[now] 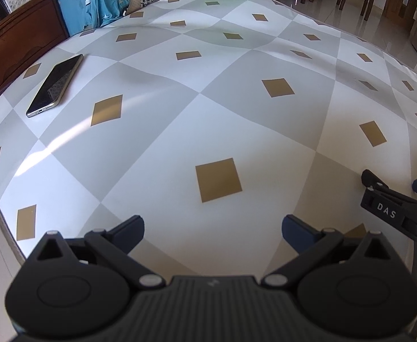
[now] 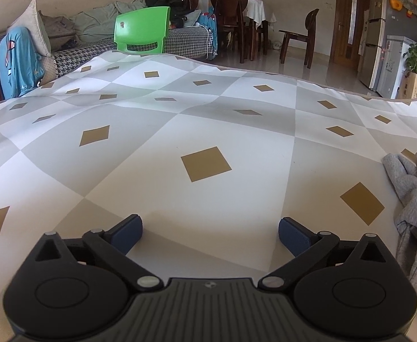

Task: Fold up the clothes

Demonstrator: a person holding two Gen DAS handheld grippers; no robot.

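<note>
A crumpled grey garment (image 2: 413,205) lies on the table at the right edge of the right wrist view. My right gripper (image 2: 210,235) is open just left of it, above the checked tablecloth (image 2: 208,119), with nothing between its blue pads. In the left wrist view my left gripper (image 1: 213,233) is open too, jaws wide and empty over the cloth (image 1: 208,114). The right gripper (image 1: 390,196) shows at that view's right edge, with its fingers apart. The grey garment is not visible in the left wrist view.
A phone (image 1: 55,85) lies on the table at the left. A green chair (image 2: 142,30) stands at the far edge, with a sofa (image 2: 94,48) carrying piled clothes and a blue garment (image 2: 20,62) behind. Dark dining chairs (image 2: 296,37) stand further right.
</note>
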